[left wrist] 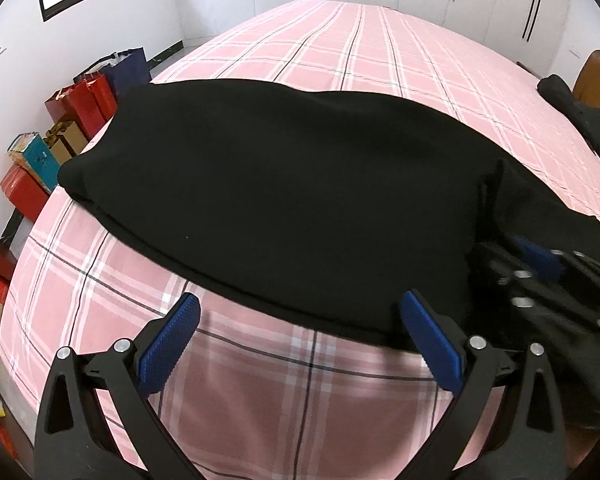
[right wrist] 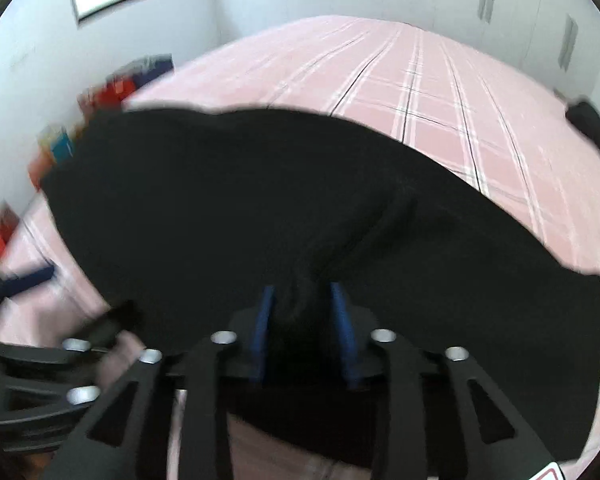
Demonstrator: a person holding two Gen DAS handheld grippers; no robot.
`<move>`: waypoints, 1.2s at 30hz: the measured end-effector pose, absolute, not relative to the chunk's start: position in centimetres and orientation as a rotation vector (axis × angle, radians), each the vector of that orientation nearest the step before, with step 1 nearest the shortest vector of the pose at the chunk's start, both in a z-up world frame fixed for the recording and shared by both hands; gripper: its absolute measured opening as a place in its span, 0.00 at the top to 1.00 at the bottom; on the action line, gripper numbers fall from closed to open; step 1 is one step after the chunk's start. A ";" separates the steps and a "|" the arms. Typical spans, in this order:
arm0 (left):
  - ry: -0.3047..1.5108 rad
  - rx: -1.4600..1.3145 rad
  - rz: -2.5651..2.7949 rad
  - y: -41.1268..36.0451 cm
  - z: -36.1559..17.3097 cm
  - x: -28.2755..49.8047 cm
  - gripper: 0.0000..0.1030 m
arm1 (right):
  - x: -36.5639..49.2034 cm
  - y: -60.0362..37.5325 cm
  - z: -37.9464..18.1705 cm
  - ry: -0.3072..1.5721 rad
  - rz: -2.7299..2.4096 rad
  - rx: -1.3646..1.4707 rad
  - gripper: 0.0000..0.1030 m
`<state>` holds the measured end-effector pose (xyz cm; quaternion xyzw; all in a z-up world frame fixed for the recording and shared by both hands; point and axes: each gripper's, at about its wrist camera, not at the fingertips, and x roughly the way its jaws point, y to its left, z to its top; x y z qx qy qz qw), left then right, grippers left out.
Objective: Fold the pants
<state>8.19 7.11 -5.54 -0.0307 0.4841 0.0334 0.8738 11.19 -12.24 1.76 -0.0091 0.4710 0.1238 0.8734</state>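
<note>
Black pants (left wrist: 268,200) lie folded across a pink plaid bed (left wrist: 340,48). My left gripper (left wrist: 300,320) is open and empty, its blue pads just short of the pants' near edge. My right gripper (right wrist: 304,312) is shut on a bunched fold of the pants (right wrist: 260,200) and shows at the right in the left wrist view (left wrist: 548,276). The right wrist view is blurred. The left gripper shows at its lower left (right wrist: 56,364).
Red and blue gift bags and boxes (left wrist: 80,108) stand on the floor left of the bed. A dark garment pile (left wrist: 576,112) lies at the bed's right edge by a brown headboard. White wardrobes line the far wall.
</note>
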 end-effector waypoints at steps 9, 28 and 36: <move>0.973 -0.442 0.122 17.9 -5.1 9.0 0.05 | 8.0 -16.2 4.2 0.786 0.072 0.128 0.43; 0.922 -0.523 0.127 25.7 -3.8 15.8 0.83 | 8.1 -19.2 4.1 0.756 0.038 0.267 0.28; 0.818 -0.257 -0.205 10.5 6.9 13.5 0.83 | 8.2 -22.5 4.1 0.746 -0.064 0.341 0.27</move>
